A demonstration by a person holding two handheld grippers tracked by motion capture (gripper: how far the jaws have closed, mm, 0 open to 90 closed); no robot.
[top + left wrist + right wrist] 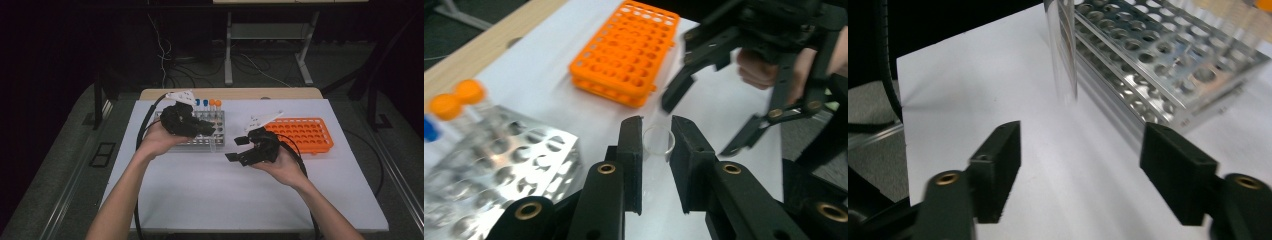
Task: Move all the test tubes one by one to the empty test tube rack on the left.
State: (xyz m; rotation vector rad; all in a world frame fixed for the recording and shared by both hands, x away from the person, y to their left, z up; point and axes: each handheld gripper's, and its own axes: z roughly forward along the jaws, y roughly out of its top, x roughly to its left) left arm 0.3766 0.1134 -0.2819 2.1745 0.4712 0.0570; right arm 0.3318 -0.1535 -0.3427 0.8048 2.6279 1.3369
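here no writing can be read. a clear tube (658, 142) is clamped in the left tool (657, 150) beside the metal rack (524, 160); the right tool (1080, 145) is held wide above open table (210, 195).

1. Left gripper (656, 150): black jaws with flat rectangular pads, brass-coloured pivot rivets, a black cable, a pale three-cornered top plate.
2. Right gripper (1080, 165): same black build.
3. Forearms bare, no sleeves.
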